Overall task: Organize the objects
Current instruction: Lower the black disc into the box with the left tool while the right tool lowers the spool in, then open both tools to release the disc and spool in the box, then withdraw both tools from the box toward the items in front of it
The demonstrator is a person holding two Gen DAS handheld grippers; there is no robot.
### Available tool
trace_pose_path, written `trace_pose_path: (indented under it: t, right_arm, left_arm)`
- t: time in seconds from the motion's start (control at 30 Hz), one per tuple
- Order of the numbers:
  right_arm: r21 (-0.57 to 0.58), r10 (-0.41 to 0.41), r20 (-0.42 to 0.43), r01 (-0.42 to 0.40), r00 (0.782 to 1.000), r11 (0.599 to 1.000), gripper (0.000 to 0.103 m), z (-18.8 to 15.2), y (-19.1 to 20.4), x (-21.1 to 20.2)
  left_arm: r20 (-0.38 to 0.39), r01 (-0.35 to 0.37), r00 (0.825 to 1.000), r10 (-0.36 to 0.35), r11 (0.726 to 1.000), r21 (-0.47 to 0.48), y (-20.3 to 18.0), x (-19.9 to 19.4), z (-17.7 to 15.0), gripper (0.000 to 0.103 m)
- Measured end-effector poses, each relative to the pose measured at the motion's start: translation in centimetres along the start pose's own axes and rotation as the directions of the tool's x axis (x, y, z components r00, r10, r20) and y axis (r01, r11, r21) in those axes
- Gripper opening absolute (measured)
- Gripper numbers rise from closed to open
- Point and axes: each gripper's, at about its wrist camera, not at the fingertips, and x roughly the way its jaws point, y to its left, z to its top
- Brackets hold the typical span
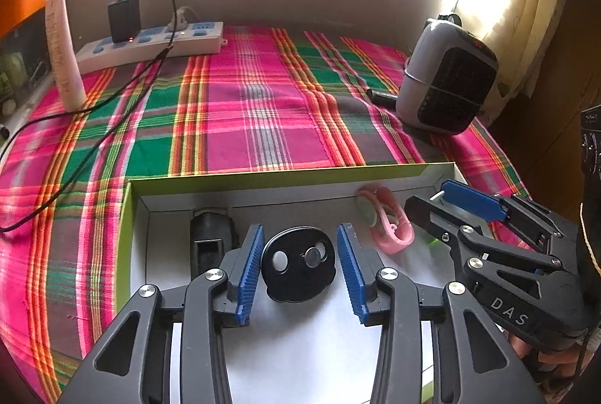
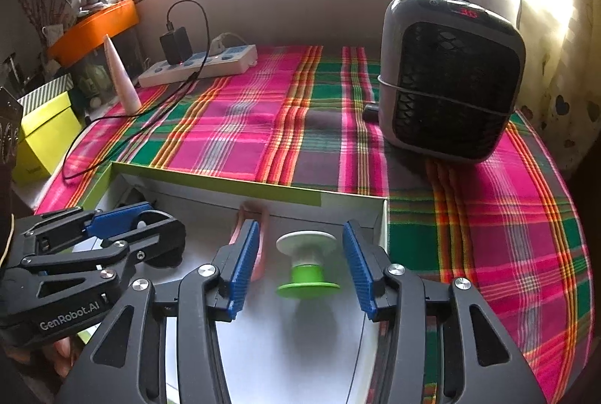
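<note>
**Desk:** What do the two claws show over the box?

**Photographer:** Both hang above a shallow white box with a lime-green rim (image 1: 285, 174), set on a pink-and-green plaid cloth (image 1: 225, 111). The left gripper (image 1: 300, 270) stands partly open, its blue ribbed pads either side of a black oval disc with two round metal studs (image 1: 298, 263). A sliver of gap shows on each side; the pads do not press it, and the disc lies on the box floor.

**Desk:** And the right?

**Photographer:** The right gripper (image 2: 302, 263) is wider, straddling a spool with a white top flange and a green base (image 2: 307, 263) that stands upright in the box's right end, clear of both pads. Nothing is held.

**Desk:** Anything else inside?

**Photographer:** A pink loop-shaped piece (image 1: 390, 223) lies against the far wall between the two claws, and a dark block-shaped object (image 1: 210, 238) sits left of the disc. Beyond the box, a grey fan heater (image 2: 450, 77) stands far right, a white power strip (image 1: 150, 47) far left.
</note>
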Motion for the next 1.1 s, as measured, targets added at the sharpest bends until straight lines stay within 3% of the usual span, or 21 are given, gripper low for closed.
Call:
trace_pose_path:
  t: [0.47, 1.1]
  right_arm:
    - [0.041, 0.003, 0.036, -0.005, 0.999, 0.999, 0.048, -0.6, -0.1, -1.8]
    - [0.043, 0.011, 0.076, -0.014, 0.997, 0.999, 0.048, -3.7, 1.5, -6.3]
  left_arm:
    - [0.052, -0.028, 0.998, 0.028, 1.0, 0.01, -0.5, -2.3, -0.8, 0.041]
    - [0.13, -0.069, 0.989, 0.067, 0.998, 0.009, -1.3, -7.8, -4.9, 0.042]
